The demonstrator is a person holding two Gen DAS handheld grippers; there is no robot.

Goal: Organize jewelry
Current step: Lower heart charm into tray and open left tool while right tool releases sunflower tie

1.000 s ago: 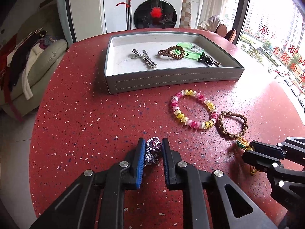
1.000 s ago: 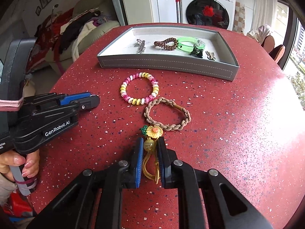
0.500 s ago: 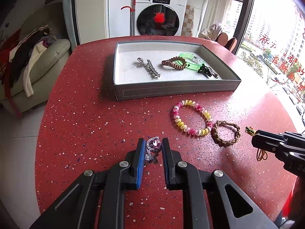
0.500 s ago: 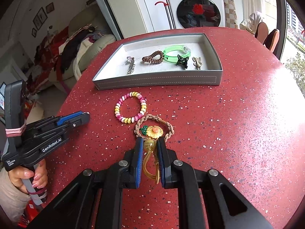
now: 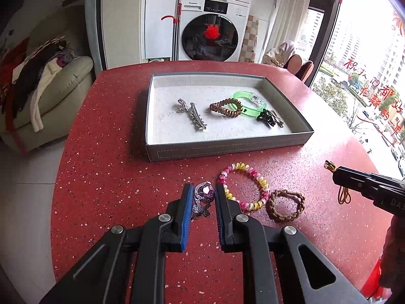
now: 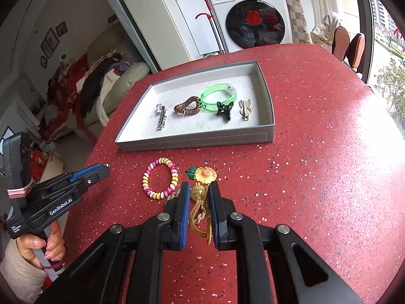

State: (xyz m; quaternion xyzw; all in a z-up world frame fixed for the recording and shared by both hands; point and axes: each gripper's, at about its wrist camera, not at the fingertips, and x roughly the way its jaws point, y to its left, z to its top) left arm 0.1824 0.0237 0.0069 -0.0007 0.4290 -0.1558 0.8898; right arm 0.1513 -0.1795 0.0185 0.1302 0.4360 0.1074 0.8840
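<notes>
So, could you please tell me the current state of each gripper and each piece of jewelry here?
Left gripper: jaws shut on the purple brooch, lifted.
Right gripper: jaws shut on the flower charm, lifted.
Beaded bracelet: loose on the table.
Braided bracelet: loose on the table.
Tray: open, holding clips, a coil tie and a green bangle.

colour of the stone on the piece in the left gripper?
Pinkish purple, in a silver setting. The stone shows best in the left wrist view, held in the left gripper.
</notes>
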